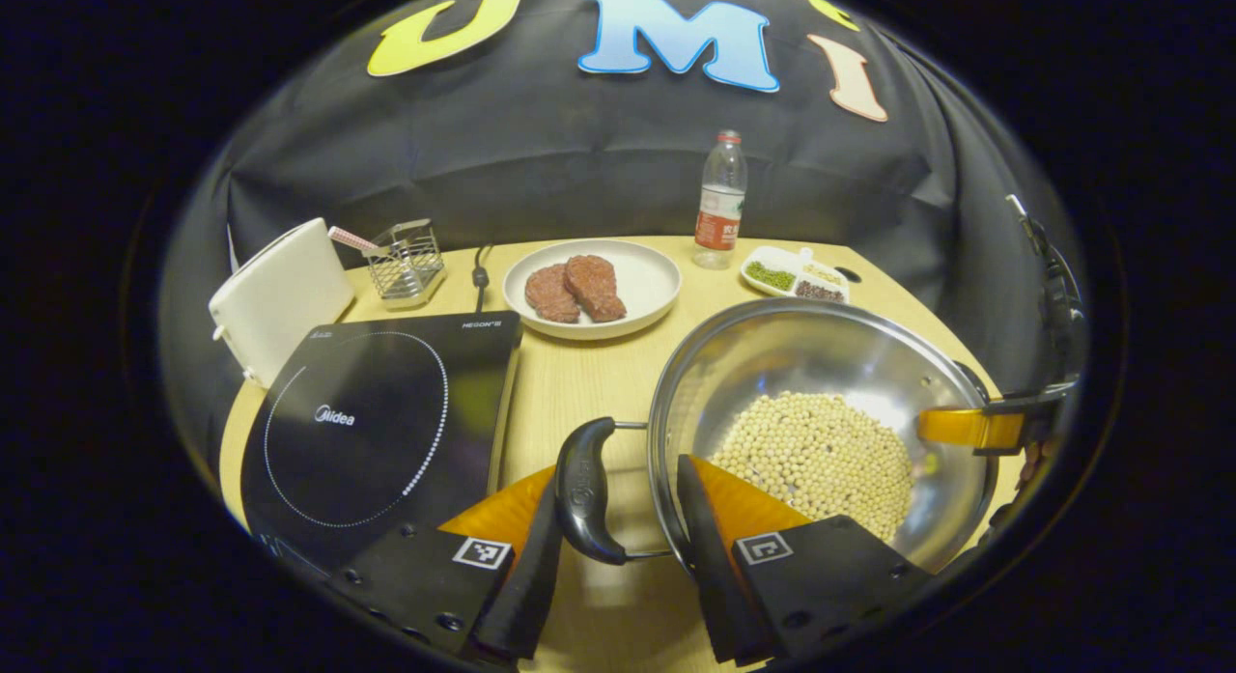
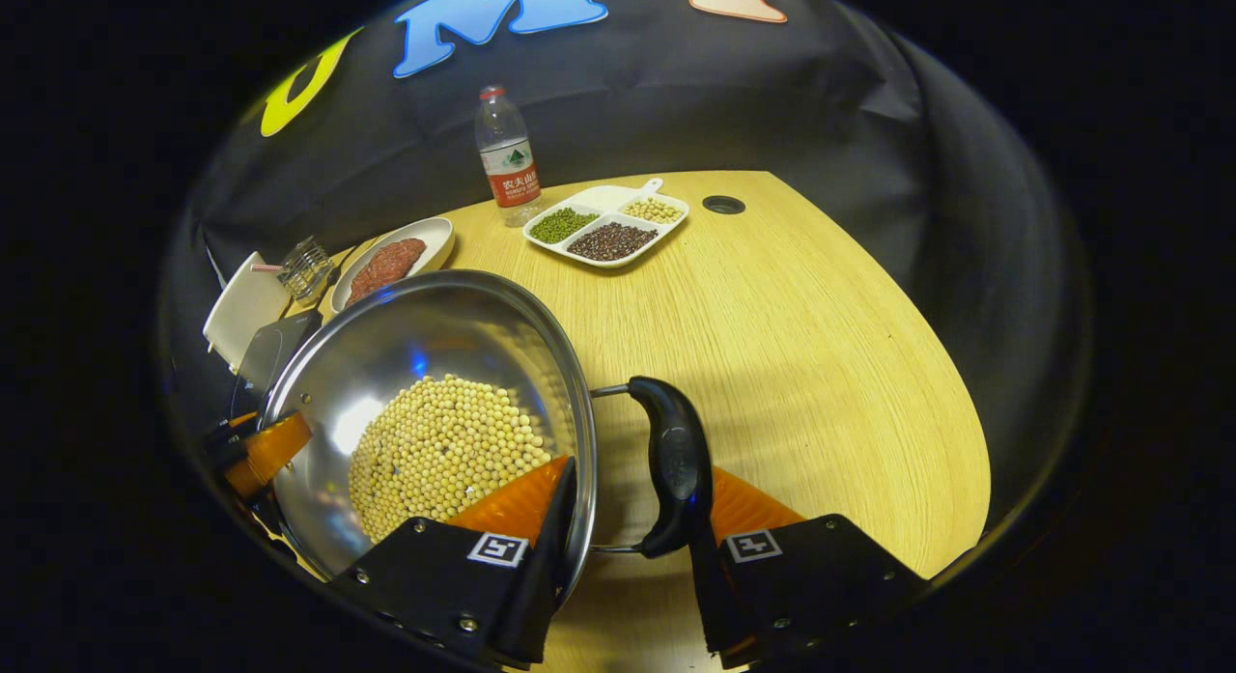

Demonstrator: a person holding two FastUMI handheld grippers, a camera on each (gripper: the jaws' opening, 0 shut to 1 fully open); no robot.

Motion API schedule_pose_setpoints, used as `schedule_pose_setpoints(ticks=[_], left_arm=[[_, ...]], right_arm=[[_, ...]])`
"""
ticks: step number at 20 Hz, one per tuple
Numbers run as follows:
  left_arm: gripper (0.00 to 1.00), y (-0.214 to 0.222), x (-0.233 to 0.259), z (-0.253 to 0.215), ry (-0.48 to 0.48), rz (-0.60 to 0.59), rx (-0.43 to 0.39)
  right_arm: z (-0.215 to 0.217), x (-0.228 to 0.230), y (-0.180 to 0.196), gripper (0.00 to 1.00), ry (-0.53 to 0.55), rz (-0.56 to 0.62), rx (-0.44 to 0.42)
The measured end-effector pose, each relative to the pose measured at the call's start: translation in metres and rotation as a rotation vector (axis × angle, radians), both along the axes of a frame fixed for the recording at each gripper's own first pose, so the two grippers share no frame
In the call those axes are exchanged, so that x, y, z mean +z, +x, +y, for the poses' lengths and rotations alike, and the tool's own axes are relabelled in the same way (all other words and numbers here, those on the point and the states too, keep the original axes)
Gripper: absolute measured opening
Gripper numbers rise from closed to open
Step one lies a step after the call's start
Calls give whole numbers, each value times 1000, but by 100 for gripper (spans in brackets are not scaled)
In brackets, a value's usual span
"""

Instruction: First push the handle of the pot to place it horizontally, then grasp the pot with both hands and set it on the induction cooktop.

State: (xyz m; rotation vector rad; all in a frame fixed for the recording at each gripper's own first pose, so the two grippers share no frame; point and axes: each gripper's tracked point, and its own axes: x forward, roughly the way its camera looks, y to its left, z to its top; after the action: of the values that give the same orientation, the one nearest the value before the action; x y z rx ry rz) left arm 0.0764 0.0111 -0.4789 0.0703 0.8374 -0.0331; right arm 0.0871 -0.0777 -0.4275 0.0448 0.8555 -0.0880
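Steel pot (image 1: pixel 821 364) of pale beans (image 1: pixel 821 456) on the bench (image 1: pixel 570 383), just right of the induction cooktop (image 1: pixel 377 422), not on it. Left claw (image 1: pixel 618 518) spread, straddling the pot's near black handle (image 1: pixel 584 490) and the rim beside it; contact cannot be told. Right claw (image 2: pixel 628 518) likewise spread around the opposite handle (image 2: pixel 676 465) and rim (one finger inside the pot). Plate of meat (image 1: pixel 594 287), water bottle (image 1: pixel 720 202) and divided tray (image 1: pixel 794 273) behind.

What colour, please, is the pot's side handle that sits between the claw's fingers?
Glossy black handle on the shiny steel pot, clearest in the right gripper view.
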Motion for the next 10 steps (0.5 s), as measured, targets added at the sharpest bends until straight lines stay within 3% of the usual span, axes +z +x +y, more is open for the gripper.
schedule_pose_setpoints(ticks=[5,6,10], left_arm=[[70,4,24,2,-2,-30,-9],[66,4,30,2,-2,-37,-11],[70,4,54,11,-7,-57,-6]], right_arm=[[5,21,-2,60,-1,-17,-10],[7,27,-2,60,-6,-25,-8],[18,52,-3,60,-26,-47,4]])
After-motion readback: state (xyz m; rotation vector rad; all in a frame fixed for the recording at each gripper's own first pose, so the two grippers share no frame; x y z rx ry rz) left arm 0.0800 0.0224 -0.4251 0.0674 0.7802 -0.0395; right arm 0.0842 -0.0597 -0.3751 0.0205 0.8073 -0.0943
